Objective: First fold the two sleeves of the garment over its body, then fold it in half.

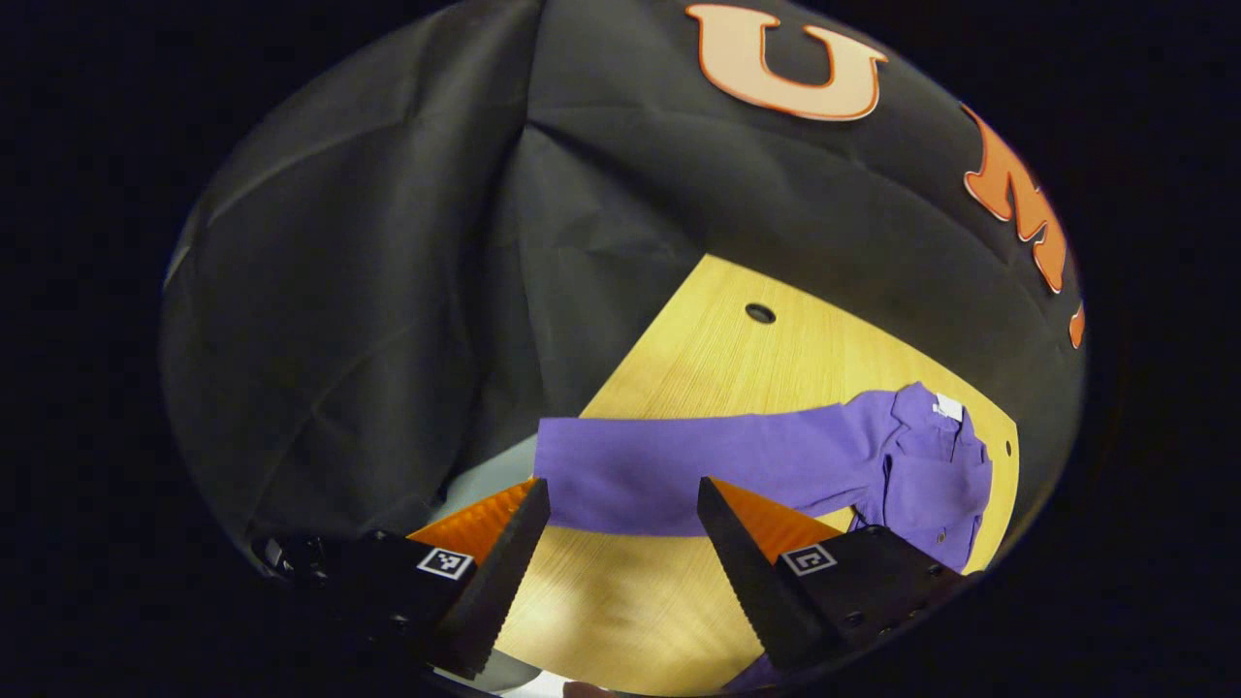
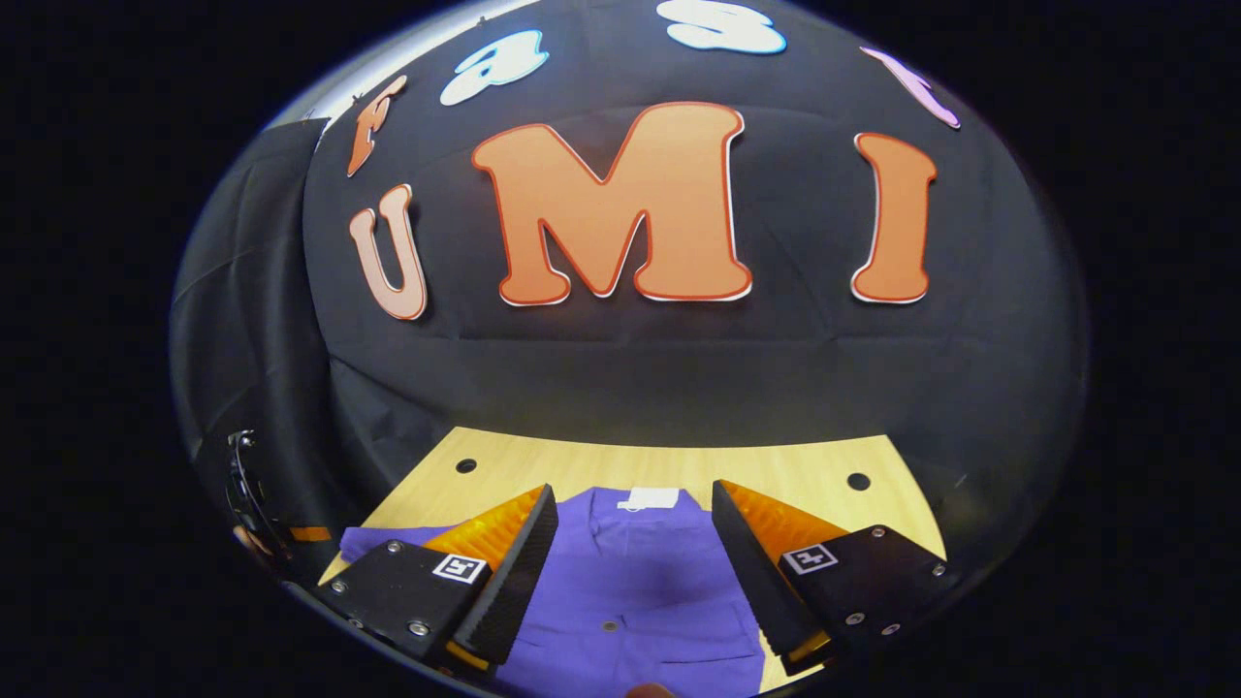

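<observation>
A purple button-up garment (image 1: pixel 931 465) lies flat on the wooden table (image 1: pixel 737 368), its white neck label (image 1: pixel 948 407) toward the far edge. One long sleeve (image 1: pixel 698 465) stretches straight out to the left, with its cuff end near the table's corner. My left gripper (image 1: pixel 622 490) is open, and the sleeve runs just beyond its fingertips. In the right gripper view the garment's body (image 2: pixel 630 582) with its buttons lies straight ahead, label (image 2: pixel 648 497) at the far end. My right gripper (image 2: pixel 635 492) is open over the body and holds nothing.
The table (image 2: pixel 776 465) has small round holes (image 2: pixel 466 465) near its far edge and ends close to the black cloth wall. The outstretched sleeve (image 2: pixel 373 538) reaches the table's left side. A dark object (image 2: pixel 247 485) sits at the far left edge.
</observation>
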{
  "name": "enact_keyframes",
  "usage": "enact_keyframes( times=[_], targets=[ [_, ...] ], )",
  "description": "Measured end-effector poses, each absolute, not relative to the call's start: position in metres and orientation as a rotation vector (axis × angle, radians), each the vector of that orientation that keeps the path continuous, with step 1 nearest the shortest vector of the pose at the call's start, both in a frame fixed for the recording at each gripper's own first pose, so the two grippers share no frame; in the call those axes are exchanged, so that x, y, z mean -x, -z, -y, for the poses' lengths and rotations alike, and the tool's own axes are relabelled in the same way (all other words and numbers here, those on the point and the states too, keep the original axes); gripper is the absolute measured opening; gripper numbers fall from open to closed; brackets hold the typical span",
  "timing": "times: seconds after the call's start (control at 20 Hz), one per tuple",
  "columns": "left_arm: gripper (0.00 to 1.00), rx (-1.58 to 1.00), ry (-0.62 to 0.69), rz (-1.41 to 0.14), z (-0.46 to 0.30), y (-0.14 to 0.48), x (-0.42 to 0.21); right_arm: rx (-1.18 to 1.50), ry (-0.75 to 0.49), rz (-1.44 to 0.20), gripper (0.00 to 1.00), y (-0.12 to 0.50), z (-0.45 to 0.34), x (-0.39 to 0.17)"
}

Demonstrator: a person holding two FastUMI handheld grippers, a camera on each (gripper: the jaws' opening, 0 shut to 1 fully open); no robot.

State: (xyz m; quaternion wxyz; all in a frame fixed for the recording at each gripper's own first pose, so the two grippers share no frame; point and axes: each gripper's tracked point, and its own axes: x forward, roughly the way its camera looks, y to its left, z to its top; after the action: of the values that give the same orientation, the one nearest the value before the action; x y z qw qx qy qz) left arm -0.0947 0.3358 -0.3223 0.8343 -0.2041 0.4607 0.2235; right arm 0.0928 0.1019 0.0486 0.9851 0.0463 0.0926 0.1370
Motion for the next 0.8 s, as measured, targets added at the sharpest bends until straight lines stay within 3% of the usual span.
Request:
enact_keyframes(
  times=[0.55,0.8],
  targets=[
    [0.98,0.545,-0.367,-1.315,-0.357,0.416,0.098,-0.118,-0.074,-0.236,0.95,-0.005,-0.052,-0.020],
    [0.98,0.553,-0.373,-1.401,-0.359,0.449,0.100,-0.118,-0.080,-0.254,0.95,-0.004,-0.056,-0.001]
  ],
)
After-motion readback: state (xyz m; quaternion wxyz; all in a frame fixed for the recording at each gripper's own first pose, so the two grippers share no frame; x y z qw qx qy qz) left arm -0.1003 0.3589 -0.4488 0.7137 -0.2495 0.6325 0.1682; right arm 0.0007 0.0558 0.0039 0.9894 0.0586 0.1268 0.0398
